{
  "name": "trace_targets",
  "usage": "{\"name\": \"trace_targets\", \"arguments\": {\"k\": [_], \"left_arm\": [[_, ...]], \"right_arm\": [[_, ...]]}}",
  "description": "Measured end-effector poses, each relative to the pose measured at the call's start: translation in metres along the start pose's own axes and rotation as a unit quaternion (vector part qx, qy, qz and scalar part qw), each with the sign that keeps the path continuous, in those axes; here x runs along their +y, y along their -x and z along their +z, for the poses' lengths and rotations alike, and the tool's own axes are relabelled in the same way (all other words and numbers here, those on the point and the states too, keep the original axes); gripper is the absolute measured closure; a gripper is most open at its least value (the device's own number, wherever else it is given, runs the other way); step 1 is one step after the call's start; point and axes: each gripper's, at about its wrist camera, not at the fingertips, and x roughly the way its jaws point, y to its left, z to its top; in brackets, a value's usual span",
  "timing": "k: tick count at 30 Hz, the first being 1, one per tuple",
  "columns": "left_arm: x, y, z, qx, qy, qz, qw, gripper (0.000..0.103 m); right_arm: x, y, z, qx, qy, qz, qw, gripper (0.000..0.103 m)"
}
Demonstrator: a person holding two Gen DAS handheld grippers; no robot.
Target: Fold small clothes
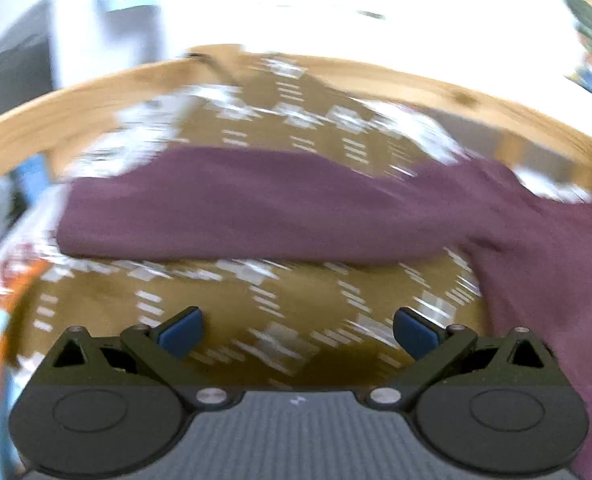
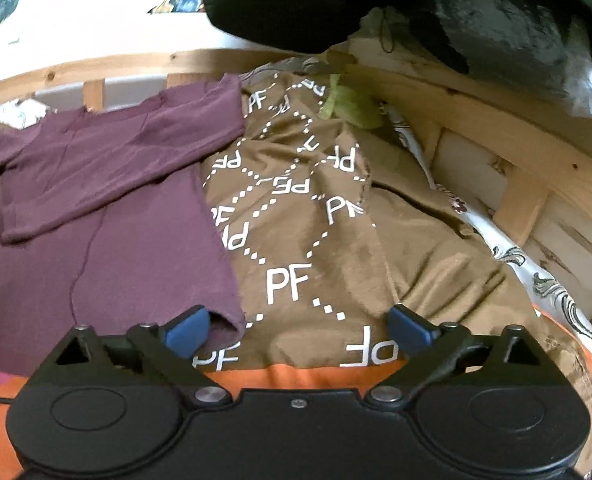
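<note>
A small maroon long-sleeved top lies flat on a brown blanket printed with white "PF" letters. One sleeve is folded across its chest. My right gripper is open and empty, with its left blue pad beside the top's near right hem corner. In the blurred left wrist view the top lies across the middle, with a part running down the right side. My left gripper is open and empty above the blanket, just short of the top.
A wooden bed frame runs behind and to the right. A black bag or garment sits on it at the top. A lime-green scrap lies at the back. An orange sheet shows at the near edge, a white patterned sheet at the right.
</note>
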Motion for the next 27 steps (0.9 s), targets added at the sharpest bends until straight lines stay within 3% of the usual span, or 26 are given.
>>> {"name": "trace_targets", "arguments": {"k": [2, 6, 11, 13, 14, 16, 18, 20, 23, 27], "left_arm": [[0.027, -0.004, 0.009, -0.009, 0.039, 0.02, 0.999, 0.001], [0.068, -0.013, 0.018, -0.017, 0.122, 0.012, 0.9923, 0.001], [0.09, -0.016, 0.024, -0.056, 0.18, 0.02, 0.9819, 0.002], [0.095, -0.013, 0.022, -0.076, 0.205, 0.048, 0.9747, 0.01], [0.097, -0.013, 0.022, -0.083, 0.216, 0.06, 0.9711, 0.019], [0.102, -0.014, 0.022, -0.092, 0.235, 0.087, 0.9637, 0.041], [0.109, -0.013, 0.022, -0.094, 0.252, 0.101, 0.9579, 0.075], [0.113, -0.008, 0.021, -0.105, 0.263, 0.101, 0.9537, 0.093], [0.111, 0.002, 0.022, -0.138, 0.253, 0.086, 0.9536, 0.096], [0.091, 0.026, 0.033, -0.198, 0.201, 0.053, 0.9579, 0.096]], "right_arm": [[0.0, 0.004, 0.004, -0.029, -0.009, 0.005, 1.0, 0.002], [0.013, 0.003, 0.018, -0.076, 0.016, 0.025, 0.997, 0.001], [0.049, -0.016, 0.045, -0.088, 0.062, 0.089, 0.99, 0.001], [0.07, -0.028, 0.056, -0.086, 0.073, 0.12, 0.986, 0.001], [0.081, -0.033, 0.061, -0.088, 0.071, 0.133, 0.985, 0.001], [0.101, -0.042, 0.07, -0.089, 0.055, 0.159, 0.982, 0.001], [0.12, -0.05, 0.076, -0.086, 0.033, 0.183, 0.979, 0.001], [0.133, -0.055, 0.074, -0.085, 0.009, 0.199, 0.976, 0.001], [0.145, -0.056, 0.059, -0.076, 0.022, 0.224, 0.971, 0.001], [0.148, -0.055, 0.041, -0.082, 0.068, 0.204, 0.973, 0.001]]}}
